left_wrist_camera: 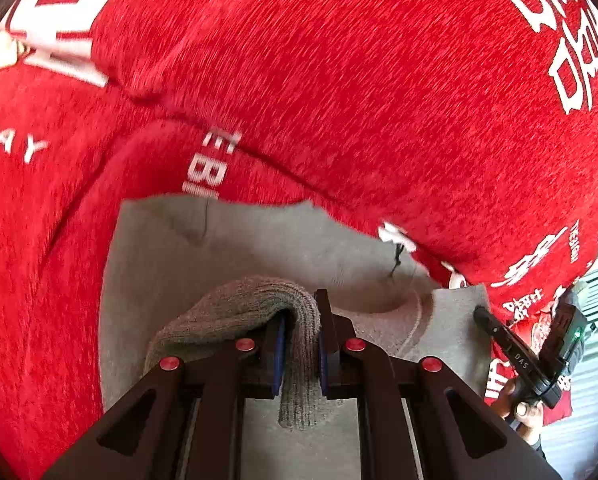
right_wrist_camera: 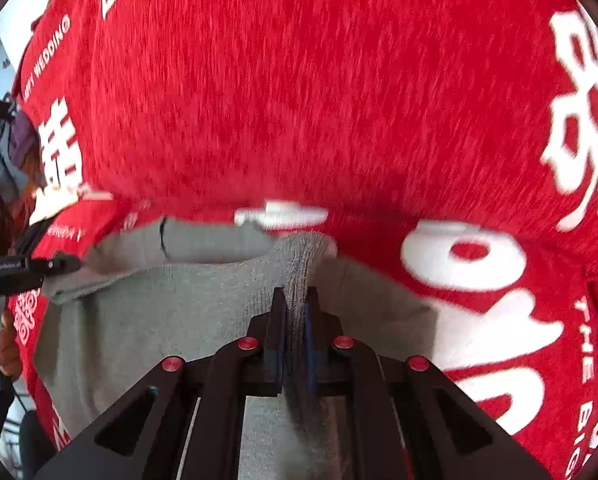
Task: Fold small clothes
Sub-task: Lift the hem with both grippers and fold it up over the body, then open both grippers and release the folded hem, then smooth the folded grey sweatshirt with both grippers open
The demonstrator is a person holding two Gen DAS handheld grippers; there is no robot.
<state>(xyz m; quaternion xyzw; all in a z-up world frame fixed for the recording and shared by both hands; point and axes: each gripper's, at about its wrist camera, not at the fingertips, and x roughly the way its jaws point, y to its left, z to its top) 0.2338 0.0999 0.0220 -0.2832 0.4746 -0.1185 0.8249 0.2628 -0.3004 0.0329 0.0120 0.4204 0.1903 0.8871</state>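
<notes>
A grey knit garment (left_wrist_camera: 235,248) lies on a red cloth with white lettering (left_wrist_camera: 339,80). My left gripper (left_wrist_camera: 300,312) is shut on the garment's ribbed hem, which drapes over and between the blue pads. My right gripper (right_wrist_camera: 296,300) is shut on another ribbed edge of the same grey garment (right_wrist_camera: 171,300), which stretches left toward the other gripper. Each gripper shows in the other's view: the right one at the lower right of the left wrist view (left_wrist_camera: 495,324), the left one at the left edge of the right wrist view (right_wrist_camera: 59,262).
The red printed cloth (right_wrist_camera: 299,100) covers the whole surface under the garment. A hand holds the other gripper's handle at the lower right (left_wrist_camera: 527,412). Pale slatted wall shows at the far right (left_wrist_camera: 595,320).
</notes>
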